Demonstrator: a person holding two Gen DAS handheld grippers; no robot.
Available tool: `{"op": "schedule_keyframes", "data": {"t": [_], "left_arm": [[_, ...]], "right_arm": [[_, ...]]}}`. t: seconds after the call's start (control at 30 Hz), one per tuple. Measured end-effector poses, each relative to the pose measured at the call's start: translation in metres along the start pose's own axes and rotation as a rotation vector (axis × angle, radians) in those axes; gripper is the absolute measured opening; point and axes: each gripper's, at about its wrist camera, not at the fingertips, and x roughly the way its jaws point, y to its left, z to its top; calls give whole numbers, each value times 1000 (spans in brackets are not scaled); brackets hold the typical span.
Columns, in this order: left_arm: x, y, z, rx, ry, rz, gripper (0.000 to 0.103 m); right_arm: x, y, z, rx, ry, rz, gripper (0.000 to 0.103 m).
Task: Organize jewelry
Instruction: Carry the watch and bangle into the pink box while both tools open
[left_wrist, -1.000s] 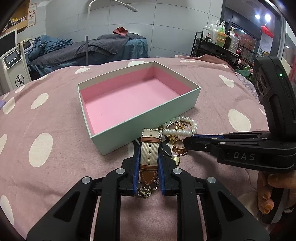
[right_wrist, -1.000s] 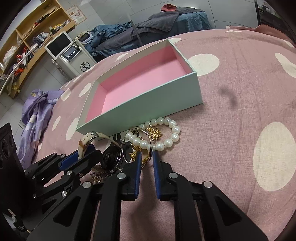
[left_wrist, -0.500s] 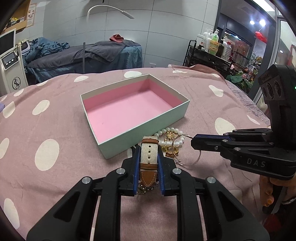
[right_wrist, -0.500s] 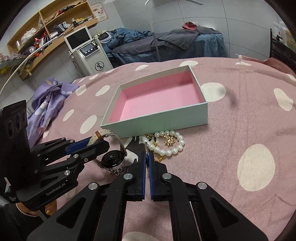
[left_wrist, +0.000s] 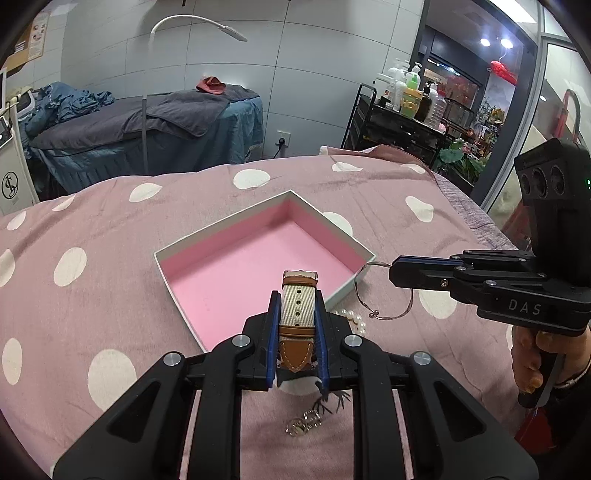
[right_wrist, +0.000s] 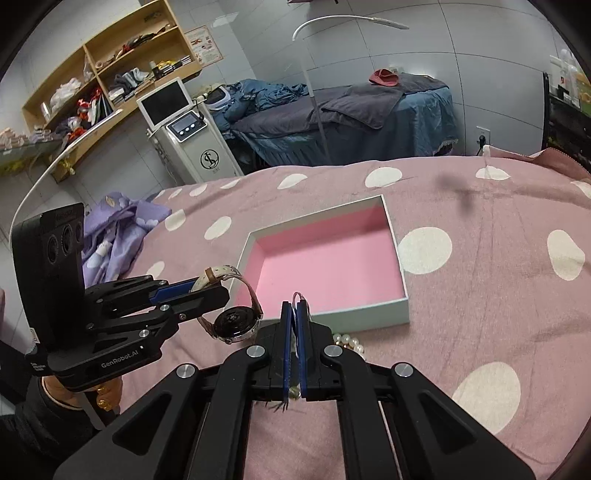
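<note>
Above the pink polka-dot bedspread (left_wrist: 110, 266), left tongs (left_wrist: 297, 314) clenched on a beige-and-tan strapped wristwatch (left_wrist: 297, 314) near the pink-lined open box (left_wrist: 258, 273), right tongs (right_wrist: 294, 314) gripping a thin silver wire bangle (left_wrist: 384, 295), pearl bracelet (left_wrist: 352, 317) beside the box.

Left gripper (left_wrist: 297, 314) fingers (left_wrist: 272, 332) clamped, level, pointing forward. Right gripper (right_wrist: 294, 314) fingers (right_wrist: 284, 332) pinched nearly together, level. Both raised, hand-held, tips converging.
</note>
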Motion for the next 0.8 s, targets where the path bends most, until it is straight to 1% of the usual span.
{"op": "schedule_keyframes", "data": {"t": [0.1,0.2,0.3,0.4,0.5,0.57,0.63,0.73,0.8], "left_arm": [[20,16,17,-43,38,-9,17],[45,27,26,-55,71,30,17],[64,35,27,-63,78,59,17],[77,43,27,-95,73,53,17],[85,45,24,-99,71,69,17],[86,45,23,-92,60,80,16],[85,45,22,-95,54,67,16],[83,45,19,-92,50,77,16],[80,46,17,-98,46,81,16]], "right_arm": [[13,-7,17,39,-1,8,3],[31,-14,31,79,6,10,3],[50,-19,37,111,22,9,3],[66,-23,36,134,40,2,3],[78,-27,31,154,63,1,3],[85,-29,28,159,74,-15,3],[89,-30,24,153,82,-39,3],[92,-31,21,120,86,-86,3],[93,-33,18,111,89,-102,3]]}}
